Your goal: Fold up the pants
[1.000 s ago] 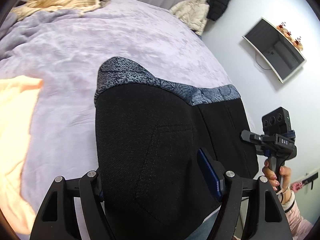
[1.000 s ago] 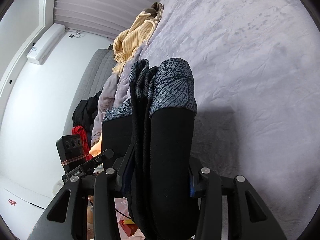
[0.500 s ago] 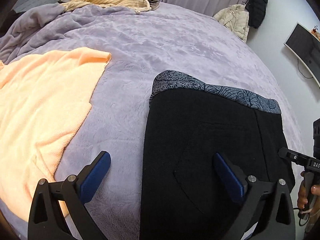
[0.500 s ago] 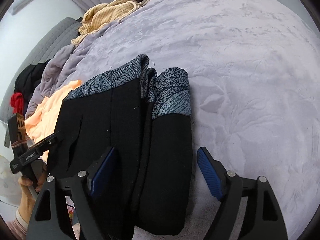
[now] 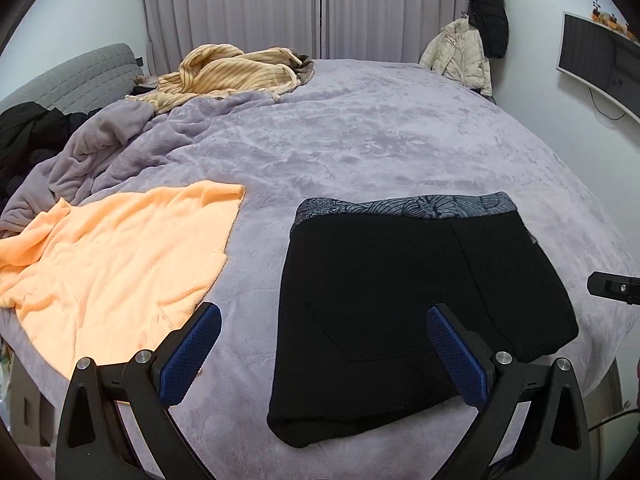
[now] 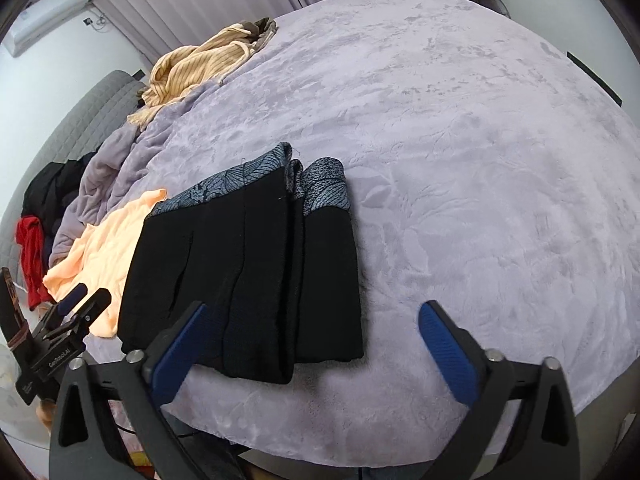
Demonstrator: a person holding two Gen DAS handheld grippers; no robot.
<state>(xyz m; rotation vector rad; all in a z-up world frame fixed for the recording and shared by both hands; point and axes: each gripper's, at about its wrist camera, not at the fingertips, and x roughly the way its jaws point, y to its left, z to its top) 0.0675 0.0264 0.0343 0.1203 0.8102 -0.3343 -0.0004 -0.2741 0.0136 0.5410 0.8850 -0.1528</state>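
Note:
The black pants with a grey leaf-patterned waistband lie folded in a compact stack on the lilac bed cover, near the bed's front edge. They also show in the right wrist view. My left gripper is open and empty, held just above and short of the pants' near edge. My right gripper is open and empty, above the right side of the stack. The left gripper's fingers show at the left edge of the right wrist view.
An orange towel lies left of the pants. A yellow striped garment and a bunched lilac blanket lie at the far left. Jackets hang on the back wall. Dark and red clothes lie by the headboard.
Both grippers let go of the pants, opened wide and pulled back and up. The pants now rest flat on the bed.

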